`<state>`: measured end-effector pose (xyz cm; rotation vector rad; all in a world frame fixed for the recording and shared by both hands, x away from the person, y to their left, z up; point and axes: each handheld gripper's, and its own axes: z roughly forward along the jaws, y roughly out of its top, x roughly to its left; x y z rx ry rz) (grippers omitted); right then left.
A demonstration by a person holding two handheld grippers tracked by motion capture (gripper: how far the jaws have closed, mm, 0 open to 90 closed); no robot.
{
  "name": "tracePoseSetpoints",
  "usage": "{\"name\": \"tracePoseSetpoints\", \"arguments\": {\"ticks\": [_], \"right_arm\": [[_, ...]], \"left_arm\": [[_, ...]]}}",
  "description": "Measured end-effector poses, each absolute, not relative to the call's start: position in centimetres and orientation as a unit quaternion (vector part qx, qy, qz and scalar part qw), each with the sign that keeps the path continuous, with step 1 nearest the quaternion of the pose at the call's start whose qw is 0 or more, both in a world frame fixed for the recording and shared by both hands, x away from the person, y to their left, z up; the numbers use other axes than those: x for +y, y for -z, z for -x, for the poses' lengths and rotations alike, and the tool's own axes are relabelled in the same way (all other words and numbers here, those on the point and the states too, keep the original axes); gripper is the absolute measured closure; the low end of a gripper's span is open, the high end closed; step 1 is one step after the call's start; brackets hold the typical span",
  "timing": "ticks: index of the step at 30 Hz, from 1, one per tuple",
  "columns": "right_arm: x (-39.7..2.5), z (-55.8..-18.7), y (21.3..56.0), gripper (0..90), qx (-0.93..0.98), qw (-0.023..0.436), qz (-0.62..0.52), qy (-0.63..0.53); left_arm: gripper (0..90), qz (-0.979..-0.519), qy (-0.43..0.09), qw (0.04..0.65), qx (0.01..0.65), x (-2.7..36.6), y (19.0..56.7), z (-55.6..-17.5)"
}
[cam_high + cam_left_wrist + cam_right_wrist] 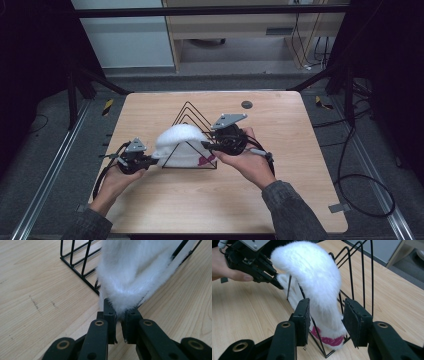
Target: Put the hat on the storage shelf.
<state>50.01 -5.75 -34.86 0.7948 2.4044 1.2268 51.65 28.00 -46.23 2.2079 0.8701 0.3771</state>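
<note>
L gripper (pixel 117 322): jaws closed down on a pinch of the white fluffy sock (pixel 132 272), near its edge; fur bulges out right above the tips. Held by the person's left hand (pixel 117 177).
R gripper (pixel 325 320): jaws wide apart, nothing between the pads in contact; sock hangs in the gap betw. them, closer to the L-side pad, can't tell if fur brushes it. Held by the person's right hand (pixel 250 162).
Landmark: black wire rack (pixel 192 122), triangular loops, standing mid-table.
Sock vs rack: draped over the rack's wire loops like a saddle; pink-marked end (pixel 327 340) hangs low on the R gripper's side, down by the rack's base wire.
Sock vs L gripper: other end pulled off the rack's side, toward the person's left, straight into the closed jaws.
Sock vs R gripper: pink end sits just beyond the open jaws, a base wire of the rack running right in front of it.
Risk 1: R jaws close on wire + sock together, since the wire crosses the gap; would likely drag or tip the rack.
Risk 2: L grip is only on a thin pinch of fur, prob. slips if pulled hard.
Risk 3: pulling from L side alone could snag the knit on a loop and slide the rack along the wooden table (pixel 280 200).
Risk 4: rack is light-looking wire, so uneven tug = topple, IMO.
</note>
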Motion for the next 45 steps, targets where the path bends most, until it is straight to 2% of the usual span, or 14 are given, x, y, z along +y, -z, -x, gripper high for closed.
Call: {"name": "tracePoseSetpoints", "arguments": {"ticks": [25, 27, 33, 35, 39, 42, 45], "right_arm": [[-9.4, -48.2, 36.7, 50.3, 0.824, 0.172, -0.314, -0.440], [-9.5, -48.0, 36.9, 49.0, 0.822, 0.173, -0.317, -0.440], [-10.1, -47.6, 37.3, 45.0, 0.819, 0.177, -0.323, -0.441], [-10.5, -47.4, 37.3, 43.1, 0.816, 0.180, -0.326, -0.442], [-11.2, -47.0, 37.3, 38.1, 0.809, 0.187, -0.334, -0.445], [-11.7, -46.7, 37.3, 31.9, 0.805, 0.194, -0.342, -0.444], [-12.2, -46.6, 37.3, 25.4, 0.803, 0.203, -0.348, -0.440]], "left_arm": [[79.5, -0.862, -0.153, 0.347, 0.336, 28.4, 46.5, -50.6], [74.4, -0.859, -0.166, 0.345, 0.340, 28.6, 46.3, -50.4], [48.7, -0.830, -0.209, 0.350, 0.381, 30.1, 45.4, -49.9], [33.5, -0.831, -0.211, 0.347, 0.379, 30.3, 45.2, -49.6], [15.1, -0.825, -0.212, 0.357, 0.384, 30.5, 44.9, -48.9], [8.2, -0.817, -0.209, 0.374, 0.386, 30.7, 45.0, -48.4], [7.4, -0.812, -0.209, 0.381, 0.389, 30.7, 45.1, -48.1]]}}
